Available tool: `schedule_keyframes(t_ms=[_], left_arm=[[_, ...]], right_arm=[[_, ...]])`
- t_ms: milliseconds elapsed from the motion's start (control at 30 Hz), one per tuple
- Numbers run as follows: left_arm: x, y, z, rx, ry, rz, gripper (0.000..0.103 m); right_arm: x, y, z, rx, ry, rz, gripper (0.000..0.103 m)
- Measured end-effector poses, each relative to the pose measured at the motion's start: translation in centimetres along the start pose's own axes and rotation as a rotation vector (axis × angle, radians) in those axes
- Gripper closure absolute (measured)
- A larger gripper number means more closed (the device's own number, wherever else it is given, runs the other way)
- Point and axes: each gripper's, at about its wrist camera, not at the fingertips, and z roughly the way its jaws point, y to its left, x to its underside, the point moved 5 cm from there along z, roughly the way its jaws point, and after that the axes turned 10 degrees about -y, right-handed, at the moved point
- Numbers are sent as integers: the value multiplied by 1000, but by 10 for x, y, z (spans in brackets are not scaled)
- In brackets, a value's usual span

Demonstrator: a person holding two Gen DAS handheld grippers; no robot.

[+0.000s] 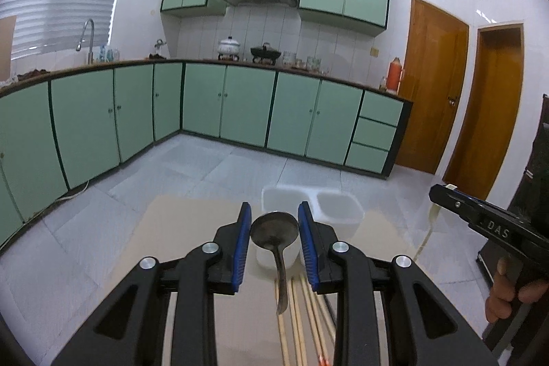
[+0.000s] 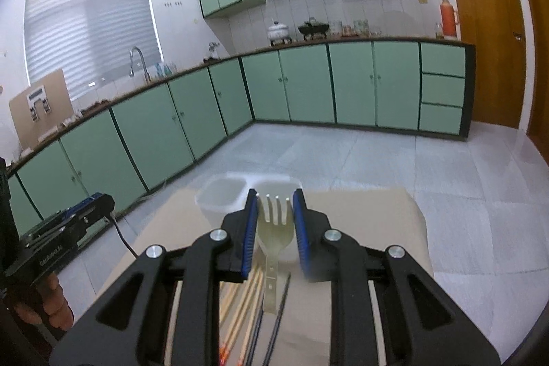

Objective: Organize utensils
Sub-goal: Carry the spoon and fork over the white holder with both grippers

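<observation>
Left gripper [image 1: 274, 230] pinches spoon [image 1: 272, 227] at bowl; right gripper [image 2: 274, 216] pinches fork [image 2: 276, 225] at head. Both stiff, slippery, handles dangling toward 6 o'clock; likely to pivot.

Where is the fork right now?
The fork is held between the pads of the right tool, middle of the right wrist view, tines pointing away. It hangs above the chopsticks on the table, just before the white container.
</observation>
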Motion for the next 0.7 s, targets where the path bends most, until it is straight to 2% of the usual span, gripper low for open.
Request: schedule_keyframes(t_ms=[367,567,700], left_arm=[[-63,-9,19,25,-132,13,75],[-79,-15,54,36,-149,-1,75],[-78,-16,78,32,-146,-4,75]], right_arm=[[-63,4,27,-65,-111,-17,83],[-76,2,47,-65,-142,-15,83],[-78,-5,67,-56,-144,9,83]])
